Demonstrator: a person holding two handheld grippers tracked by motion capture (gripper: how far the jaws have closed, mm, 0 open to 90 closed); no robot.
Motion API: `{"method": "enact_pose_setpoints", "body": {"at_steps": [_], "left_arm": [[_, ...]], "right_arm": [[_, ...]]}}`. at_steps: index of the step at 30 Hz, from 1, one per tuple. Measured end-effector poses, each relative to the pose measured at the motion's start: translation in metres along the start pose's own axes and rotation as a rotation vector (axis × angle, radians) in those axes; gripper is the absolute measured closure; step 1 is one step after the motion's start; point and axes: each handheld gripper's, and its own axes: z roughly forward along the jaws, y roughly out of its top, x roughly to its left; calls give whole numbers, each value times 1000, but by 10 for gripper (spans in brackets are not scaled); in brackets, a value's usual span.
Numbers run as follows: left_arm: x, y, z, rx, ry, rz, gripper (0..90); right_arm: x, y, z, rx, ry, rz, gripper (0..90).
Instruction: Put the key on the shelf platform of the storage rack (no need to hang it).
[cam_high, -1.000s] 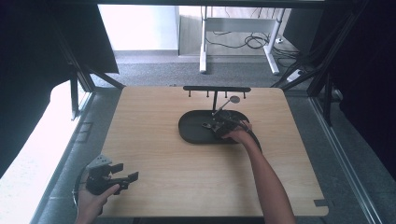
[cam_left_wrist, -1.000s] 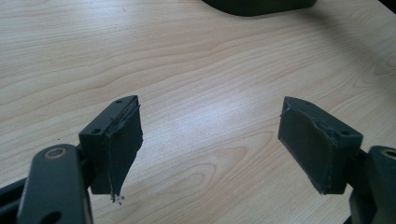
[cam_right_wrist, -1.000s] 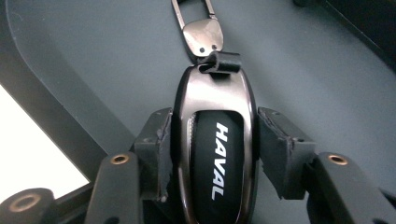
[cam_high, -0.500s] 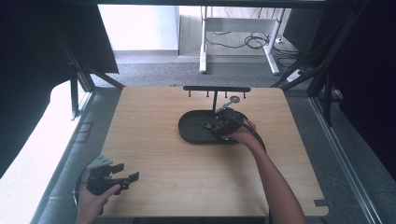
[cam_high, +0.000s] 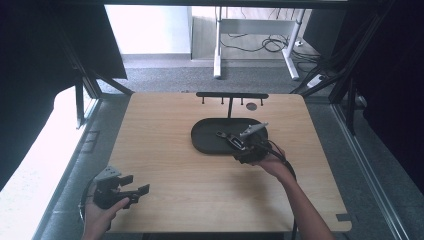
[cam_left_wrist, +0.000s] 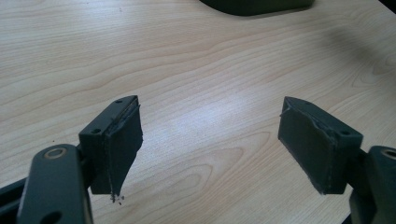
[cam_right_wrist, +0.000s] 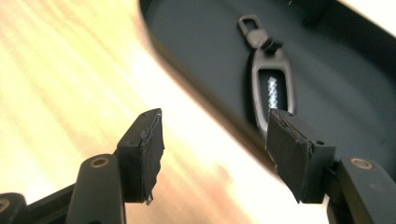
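Looking down from the high view, you have a pale wood-grain table (cam_high: 200, 150) on a grey carpeted floor (cam_high: 165, 75), with dark curtains at both sides and a white desk frame (cam_high: 255, 45) with loose cables beyond the far edge. One black oval tray (cam_high: 210, 137) sits right of centre, with a black T-shaped rack (cam_high: 231, 96) standing at its far rim; four short pegs hang from the bar. Your left gripper (cam_left_wrist: 208, 149) is at the near left corner, jaws spread wide over bare wood. Your right gripper (cam_right_wrist: 212, 154) hovers at the tray's near rim, jaws spread, pinching nothing. One dark key fob (cam_right_wrist: 271, 84) with a metal clasp lies flat in the tray, just ahead of the right jaw. The fob's window shows something silvery, too blurred to identify. The round mark (cam_high: 251, 106) near the rack is too small to tell.
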Motion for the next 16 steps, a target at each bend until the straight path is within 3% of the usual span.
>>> {"method": "enact_pose_setpoints", "body": {"at_steps": [4,9,12,14,16], "left_arm": [[-2,0,2,2,1,0,219],[-5,0,5,12,2,0,219],[-6,0,7,16,2,5,219],[-6,-1,8,16,0,4,219],[-6,-1,9,17,-1,5,219]], "right_arm": [[8,-20,-10,-26,6,21,370],[18,-44,-24,-119,3,24,386],[23,-56,-27,-145,8,36,398],[25,-60,-27,-134,-2,18,393],[26,-62,-31,-166,-22,7,400]]}}
